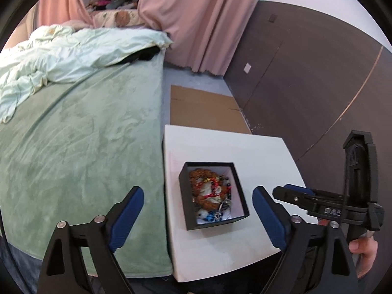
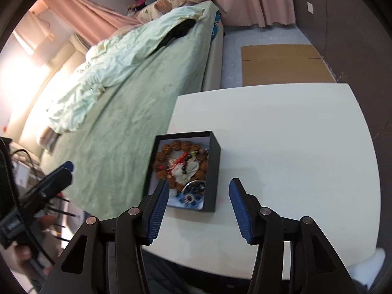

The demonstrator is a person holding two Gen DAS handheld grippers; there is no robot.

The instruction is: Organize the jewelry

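Looks basically done: jewelry (image 2: 182, 169) piled in the box (image 2: 215, 171), sitting between both grippers' released, empty jaws, left gripper (image 1: 198, 203), right gripper (image 2: 199, 191).

Plush bedspread (image 1: 85, 134); table (image 2: 294, 134) (smooth, matt)

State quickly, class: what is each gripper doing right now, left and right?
Left gripper: open, holding nothing.
Right gripper: open, holding nothing, above the black box.

Both wrist views angle steeply down, close over white table (image 1: 220, 240); shared: black box (image 2: 215, 171), bed (image 1: 85, 147).
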